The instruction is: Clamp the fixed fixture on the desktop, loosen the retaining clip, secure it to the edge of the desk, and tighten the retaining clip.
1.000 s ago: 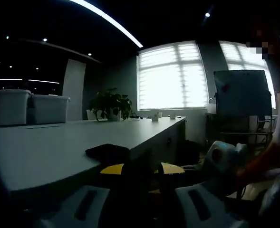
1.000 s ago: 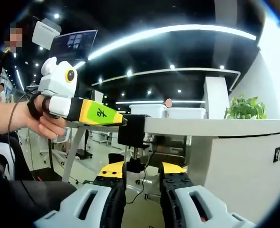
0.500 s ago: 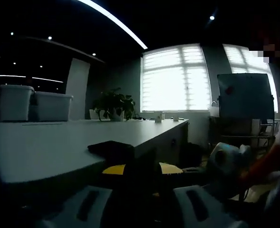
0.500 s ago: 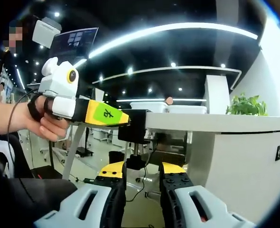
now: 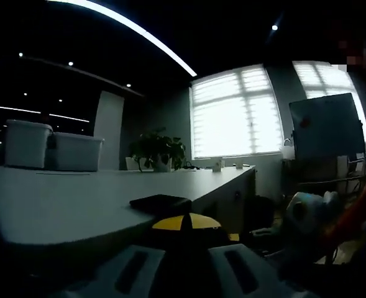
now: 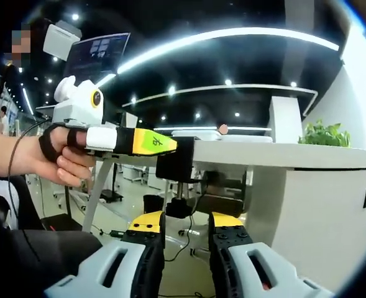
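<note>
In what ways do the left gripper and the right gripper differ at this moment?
The left gripper reaches level to the black fixture on the desk edge; the right gripper points at the fixture's screw from below. The left gripper's jaws are together; the right gripper's stand apart. Both have yellow jaw tips.

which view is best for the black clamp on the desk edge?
Right gripper view: the black clamp shows side-on at the desk edge, screw hanging below. Left gripper view is dim and shows just its top plate on the desktop.
</note>
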